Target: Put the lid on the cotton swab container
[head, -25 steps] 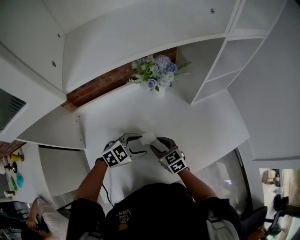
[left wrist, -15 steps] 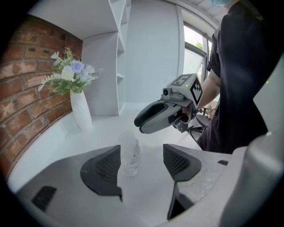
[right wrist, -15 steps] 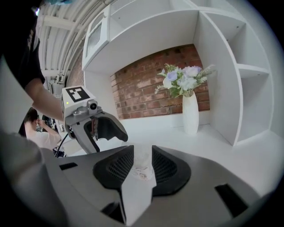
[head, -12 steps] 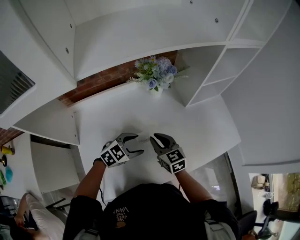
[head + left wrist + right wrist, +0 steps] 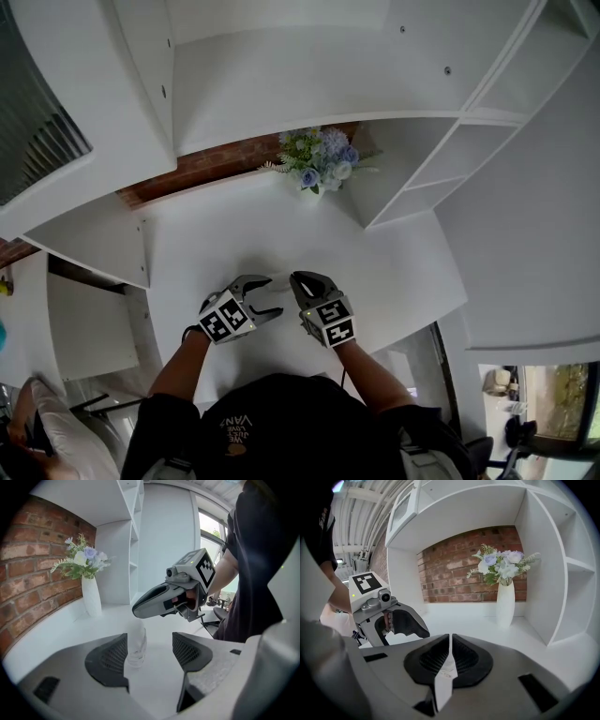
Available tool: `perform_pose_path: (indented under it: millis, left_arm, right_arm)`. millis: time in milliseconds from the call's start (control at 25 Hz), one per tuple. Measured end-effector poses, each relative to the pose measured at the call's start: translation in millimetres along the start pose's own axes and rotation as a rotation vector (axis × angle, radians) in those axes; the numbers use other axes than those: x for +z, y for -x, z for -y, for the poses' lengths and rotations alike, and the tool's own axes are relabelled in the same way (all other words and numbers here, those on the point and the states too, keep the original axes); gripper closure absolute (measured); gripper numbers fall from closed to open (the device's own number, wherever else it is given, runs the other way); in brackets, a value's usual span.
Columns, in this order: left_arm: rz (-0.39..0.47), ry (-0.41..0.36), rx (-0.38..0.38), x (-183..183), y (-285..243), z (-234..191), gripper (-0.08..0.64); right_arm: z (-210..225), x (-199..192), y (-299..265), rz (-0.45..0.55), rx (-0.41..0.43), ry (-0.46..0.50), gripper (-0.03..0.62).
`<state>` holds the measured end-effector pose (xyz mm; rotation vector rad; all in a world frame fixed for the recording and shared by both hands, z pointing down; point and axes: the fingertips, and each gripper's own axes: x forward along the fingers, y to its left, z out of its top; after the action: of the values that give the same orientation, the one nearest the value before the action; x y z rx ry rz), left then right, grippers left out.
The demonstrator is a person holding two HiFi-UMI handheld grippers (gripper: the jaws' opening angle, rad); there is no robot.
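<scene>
Desk top (image 5: 375, 244), white, under white shelving (image 5: 469, 112) w/ brick wall (image 5: 211, 167) at the back. Both grippers sit low over its near part, side by side, tips angled toward each other.

Left gripper (image 5: 150, 649): fingers wide apart, gripping nothing.

Right gripper (image 5: 450, 641): jaws have just been closing and stand together, only a hairline slit btwn the pads (image 5: 466, 660), nothing in it. In the left gripper view its closed tips hang above and just beyond the left gripper's fingers, clear of the desk.

Vase of flowers (image 5: 505, 603): upright, well beyond both sets of fingertips, by the brick wall.

Cotton swab container (image 5: 136, 644): small, round, see-through.
- Orientation: stands upright on the desk, long axis vert., top pointing up.
- Position: in the gap of the left gripper's open fingers, hard by the left-hand pad (image 5: 110, 660) as viewed. Contact w/ that pad can't be confirmed.
- Clearance: clear space btwn it and the other pad (image 5: 190, 651). Right gripper's tips are above it, not touching.
- Condition: upper part looks white and cloudy, lower part clear. Whether the lid sits there can't be told.
</scene>
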<state>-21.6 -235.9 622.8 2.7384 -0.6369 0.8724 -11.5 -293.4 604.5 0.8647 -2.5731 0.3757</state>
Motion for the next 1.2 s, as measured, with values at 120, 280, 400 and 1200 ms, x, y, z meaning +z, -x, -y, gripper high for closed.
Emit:
perform_pose_path:
  millis: [120, 280, 400, 1200]
  left_arm:
    - [0.009, 0.012, 0.008, -0.6, 0.1, 1.9, 0.279]
    - [0.046, 0.077, 0.045, 2.1, 2.2, -0.3, 0.278]
    - [0.105, 0.149, 0.101, 7.7, 7.6, -4.7, 0.279]
    - [0.15, 0.346, 0.422, 5.8, 32.0, -48.7, 0.526]
  right_arm:
    - [-1.2, -7.1, -2.2, -0.027, -0.004, 0.001, 0.577]
    - [-2.5, -13.3, -1.3, -0.042, -0.006, -0.004, 0.583]
    - [-3.0, -15.1, -0.5, -0.048, -0.007, -0.007, 0.584]
    - [-4.3, -25.5, 1.9, -0.078, -0.009, -0.012, 0.591]
